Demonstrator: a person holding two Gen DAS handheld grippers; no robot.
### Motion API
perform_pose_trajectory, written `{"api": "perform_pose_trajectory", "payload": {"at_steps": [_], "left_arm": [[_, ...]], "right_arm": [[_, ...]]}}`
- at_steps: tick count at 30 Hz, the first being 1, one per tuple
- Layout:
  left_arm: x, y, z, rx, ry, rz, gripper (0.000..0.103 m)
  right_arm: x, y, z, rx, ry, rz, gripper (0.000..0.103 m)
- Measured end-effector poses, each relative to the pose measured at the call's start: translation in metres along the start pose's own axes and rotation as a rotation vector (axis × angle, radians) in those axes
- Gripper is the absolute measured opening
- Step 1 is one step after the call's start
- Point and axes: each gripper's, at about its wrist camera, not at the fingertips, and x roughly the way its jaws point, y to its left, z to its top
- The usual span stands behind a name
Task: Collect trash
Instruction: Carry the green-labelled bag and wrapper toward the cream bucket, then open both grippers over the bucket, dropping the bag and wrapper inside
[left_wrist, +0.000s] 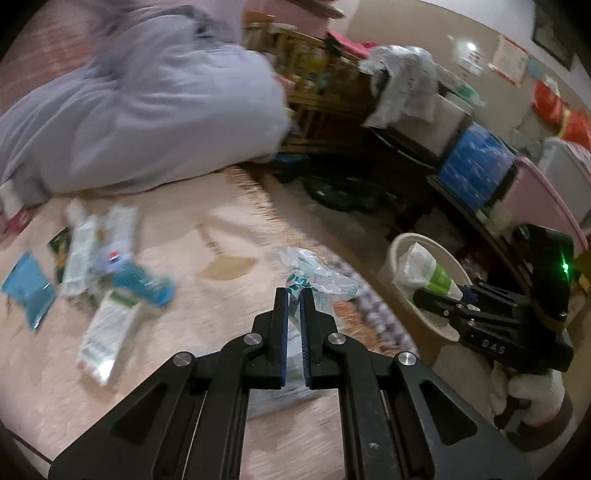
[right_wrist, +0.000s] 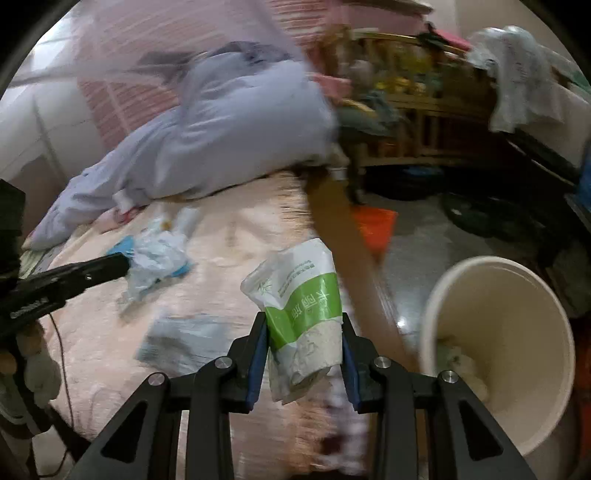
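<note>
Right claw (right_wrist: 304, 350) gripping green-white packet (right_wrist: 303, 310) (beside bin (right_wrist: 546, 295))

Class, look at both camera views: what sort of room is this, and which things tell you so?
Most likely a lived-in bedroom. A bed with a pink blanket carries a rumpled lilac quilt, a wooden crib stands beyond it, and a cream bin sits on the floor beside the bed.

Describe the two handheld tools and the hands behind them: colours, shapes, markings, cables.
Both tools are matte black, with angular linkage arms pinned by round silver bolts and two flat fingers lined with blue pads. The right tool has white lettering on its side and a black housing behind it with a green light. The left tool trails a thin dark cable. Each hand wears a white glove.
</note>
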Motion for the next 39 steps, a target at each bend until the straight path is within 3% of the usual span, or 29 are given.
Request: {"api": "perform_pose_trajectory", "payload": {"at_steps": [10,21,24,25,26,27,29,35,39], "left_arm": [[0.051,-0.073,0.020,0.079,0.052,-0.105,0.004],[0.121,-0.146,0.029,0.088,0.144,-0.252,0.003],[0.135,-0.157,0.029,0.073,0.159,-0.310,0.005],[0.139,-0.160,0.030,0.064,0.162,-0.331,0.007],[0.142,-0.162,0.031,0.057,0.168,-0.346,0.019],[0.145,-0.163,0.032,0.048,0.179,-0.352,0.038],[0.144,-0.162,0.032,0.032,0.176,-0.350,0.050],[0.126,-0.148,0.029,0.062,0.135,-0.272,0.050],[0.111,-0.130,0.025,0.074,0.097,-0.178,0.050]], "right_arm": [[-0.022,-0.088,-0.018,0.163,-0.029,-0.120,0.034],[-0.028,-0.166,-0.046,0.347,-0.013,-0.219,0.035],[-0.030,-0.181,-0.052,0.385,-0.019,-0.233,0.049],[-0.032,-0.186,-0.053,0.399,-0.035,-0.229,0.054],[-0.034,-0.189,-0.054,0.414,-0.047,-0.234,0.058],[-0.036,-0.193,-0.055,0.430,-0.054,-0.247,0.064],[-0.038,-0.199,-0.057,0.459,-0.063,-0.264,0.067],[-0.032,-0.196,-0.056,0.462,-0.047,-0.243,0.067],[-0.027,-0.184,-0.053,0.446,-0.047,-0.218,0.067]]}}
